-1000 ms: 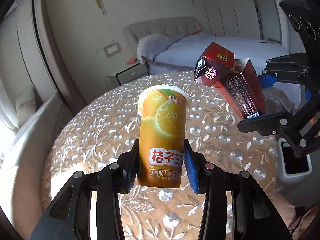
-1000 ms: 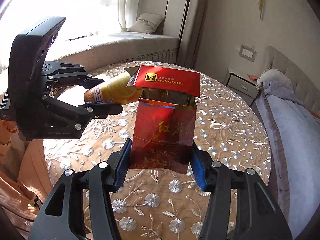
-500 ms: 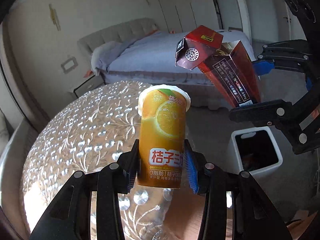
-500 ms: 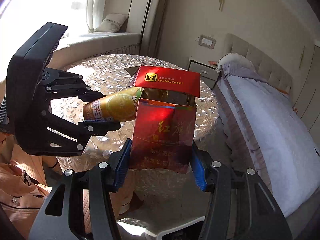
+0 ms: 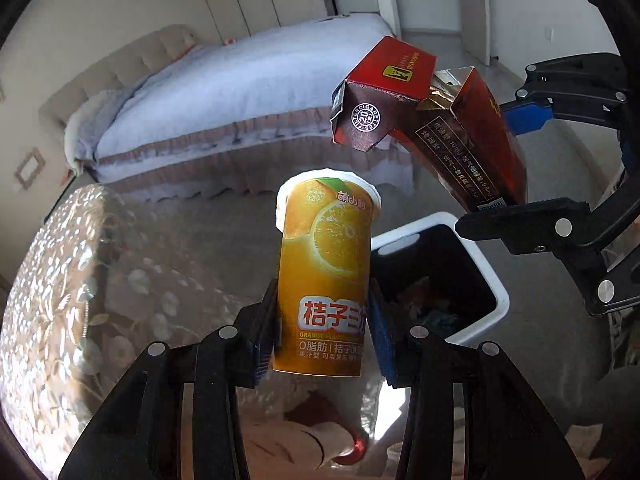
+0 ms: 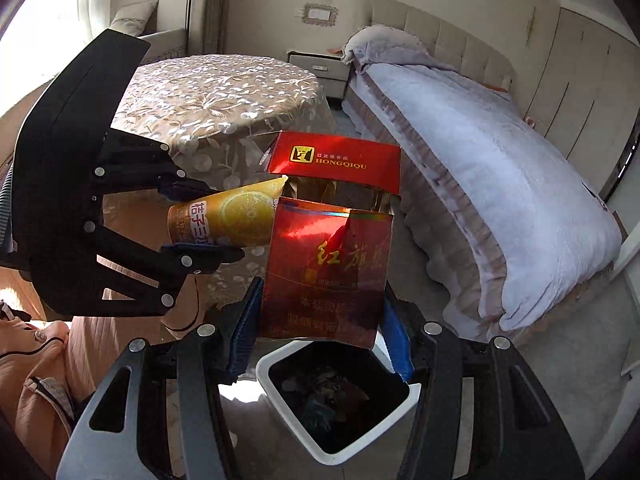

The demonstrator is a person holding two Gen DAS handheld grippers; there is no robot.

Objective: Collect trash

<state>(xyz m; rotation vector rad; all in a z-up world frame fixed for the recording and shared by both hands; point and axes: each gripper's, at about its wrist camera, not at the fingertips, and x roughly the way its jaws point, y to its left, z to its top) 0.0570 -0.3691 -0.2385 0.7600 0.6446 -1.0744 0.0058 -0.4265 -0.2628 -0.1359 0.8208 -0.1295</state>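
Observation:
My left gripper (image 5: 323,322) is shut on an orange juice cup (image 5: 325,276) with a white rim, held upright in the left wrist view. The same cup (image 6: 224,222) and left gripper (image 6: 204,224) show at the left of the right wrist view. My right gripper (image 6: 320,324) is shut on a red cigarette box (image 6: 326,268) with its lid flipped open. That box (image 5: 452,136) hangs above the bin in the left wrist view, with the right gripper (image 5: 520,160) shut on it. A white bin (image 6: 272,364) with a dark inside and some trash sits on the floor right under the box. The bin (image 5: 486,268) lies just behind and right of the cup.
A round table with an embroidered cloth (image 6: 224,92) stands behind and left. A bed with a grey cover (image 6: 480,152) runs along the right, a nightstand (image 6: 318,68) by its head. A person's peach-coloured clothing (image 6: 36,380) is at the lower left.
Both grippers swung away from the table and sank toward the floor, still holding the cup and the box. The bin came into view and now lies beneath them.

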